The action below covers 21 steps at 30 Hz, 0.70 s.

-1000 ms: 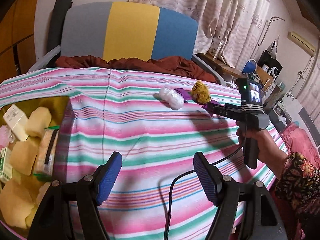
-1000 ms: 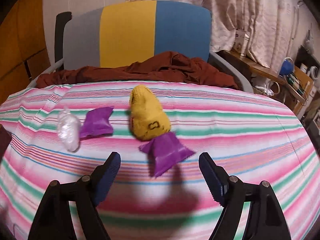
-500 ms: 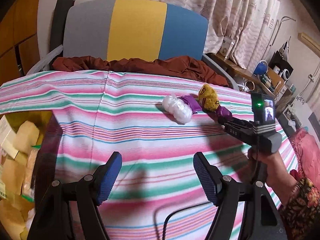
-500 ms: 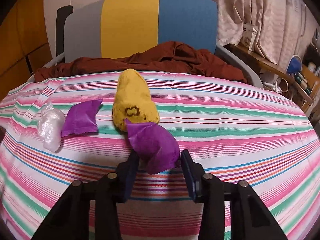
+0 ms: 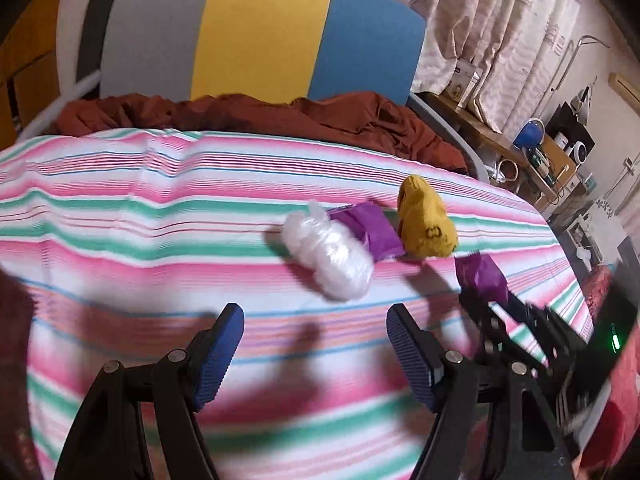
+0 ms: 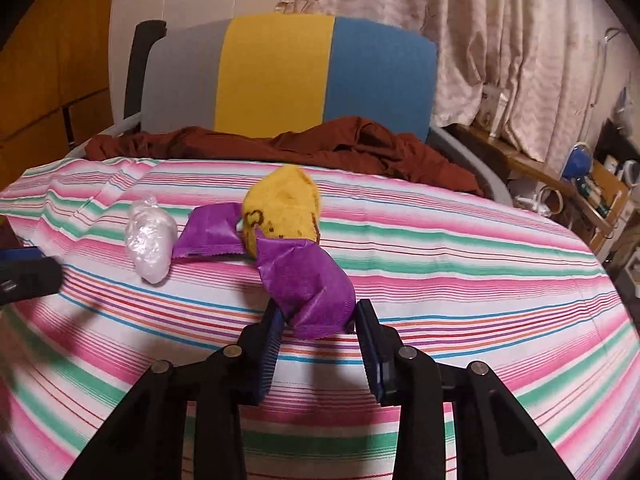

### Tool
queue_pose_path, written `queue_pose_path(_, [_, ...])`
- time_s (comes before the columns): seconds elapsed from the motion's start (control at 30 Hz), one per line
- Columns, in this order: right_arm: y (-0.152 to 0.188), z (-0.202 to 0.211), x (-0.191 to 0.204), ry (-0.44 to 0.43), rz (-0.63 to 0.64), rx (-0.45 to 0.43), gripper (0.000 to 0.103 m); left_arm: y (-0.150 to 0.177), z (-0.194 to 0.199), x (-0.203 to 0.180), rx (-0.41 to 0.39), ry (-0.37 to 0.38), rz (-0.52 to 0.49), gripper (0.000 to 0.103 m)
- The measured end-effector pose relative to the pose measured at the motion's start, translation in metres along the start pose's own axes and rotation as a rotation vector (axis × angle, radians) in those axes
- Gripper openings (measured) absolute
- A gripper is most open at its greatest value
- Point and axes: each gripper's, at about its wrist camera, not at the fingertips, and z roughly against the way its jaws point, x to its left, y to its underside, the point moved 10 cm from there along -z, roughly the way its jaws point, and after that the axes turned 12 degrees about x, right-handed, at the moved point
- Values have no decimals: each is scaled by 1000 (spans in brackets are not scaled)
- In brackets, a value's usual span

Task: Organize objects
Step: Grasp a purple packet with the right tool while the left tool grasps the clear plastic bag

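**Right gripper pinches a purple packet; left gripper waits spread**

We have the near purple packet clamped between the pads of our right gripper, its lower edge caught between the blue pads and the rest standing up ahead of the fingertips. It looks raised a little off the striped cloth, though we cannot tell for certain. We judge it light, thin and crinkly: a foil-like wrapper that bends instead of resisting and may slip if held only by its rim. A hold closer to its filled middle would seem safer than the sealed edge.

Just beyond the packet lies the yellow sock, soft and limp, touching the packet's far corner in this view. To the left of it sits a second purple packet, and further left the clear plastic bundle, which looks squashy, slick and very light.

Our left gripper hangs with its pads well apart and nothing between them, above the cloth, with the clear bundle ahead and slightly to its right. Beyond everything, a brown garment is heaped against the chair back.
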Motion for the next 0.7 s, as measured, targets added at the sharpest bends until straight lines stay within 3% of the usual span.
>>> queue_pose_path(0.23, [0,-2,-12,7,-56,-4,37,-28,-29,-5,3,-13,24,75])
queue_pose_path(0.3, [1,0,-14,11,-63,-9,37,-32,-37,-3,-12,-58,9,73])
queue_pose_path(0.37, [0,1,-15,18,-65,-15,37,-32,-41,2,-33,-104,-14,57])
queue_pose_path(0.4, [0,1,-14,20,-65,-17,37,-30,-44,7,-36,-130,-24,43])
queue_pose_path(0.43, [0,1,-15,21,-65,-18,37,-26,-46,11,-51,-150,-43,38])
queue_pose_path(0.7, [0,-1,-18,19,-82,-17,37,-16,-35,14,-86,-113,-68,35])
